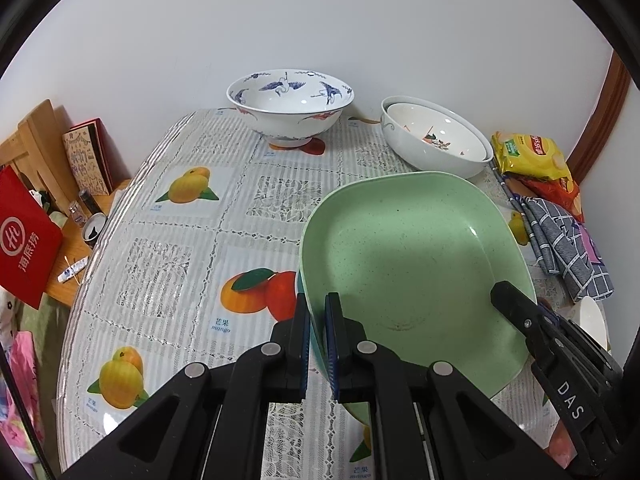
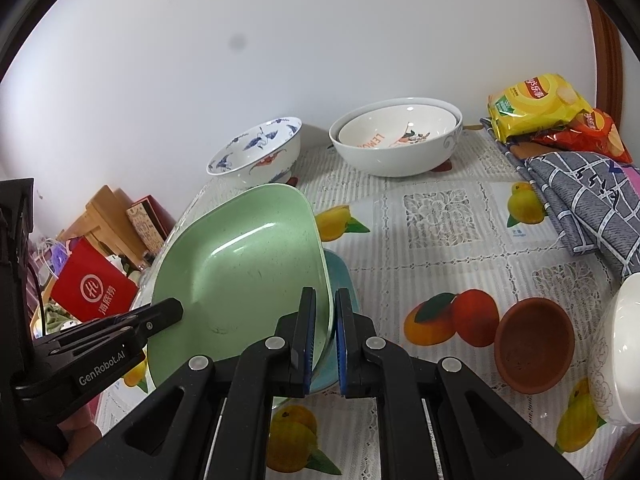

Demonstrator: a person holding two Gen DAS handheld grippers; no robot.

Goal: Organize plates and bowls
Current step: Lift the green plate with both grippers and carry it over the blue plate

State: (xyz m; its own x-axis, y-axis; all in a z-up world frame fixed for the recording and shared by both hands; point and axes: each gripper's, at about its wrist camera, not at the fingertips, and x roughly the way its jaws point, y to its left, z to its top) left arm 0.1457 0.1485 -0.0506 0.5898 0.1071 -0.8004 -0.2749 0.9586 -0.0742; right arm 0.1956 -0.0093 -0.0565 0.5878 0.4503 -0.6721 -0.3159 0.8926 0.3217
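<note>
A green square plate (image 1: 412, 264) is held tilted above the table, over a teal plate (image 2: 340, 280). My left gripper (image 1: 318, 308) is shut on the green plate's left rim. My right gripper (image 2: 325, 304) is shut on its right rim (image 2: 320, 264); it also shows in the left wrist view (image 1: 516, 304). A blue-and-white crane bowl (image 1: 290, 106) stands at the back of the table. Two nested white bowls (image 1: 436, 136) stand to its right. A brown clay dish (image 2: 534, 344) and a white bowl (image 2: 620, 360) sit at the right.
The table has a fruit-print cloth (image 1: 180, 240). Chip bags (image 1: 528, 156) and a folded grey checked cloth (image 1: 564, 248) lie at the right edge. A side table with a red bag (image 1: 24, 236) and boxes stands to the left. A white wall is behind.
</note>
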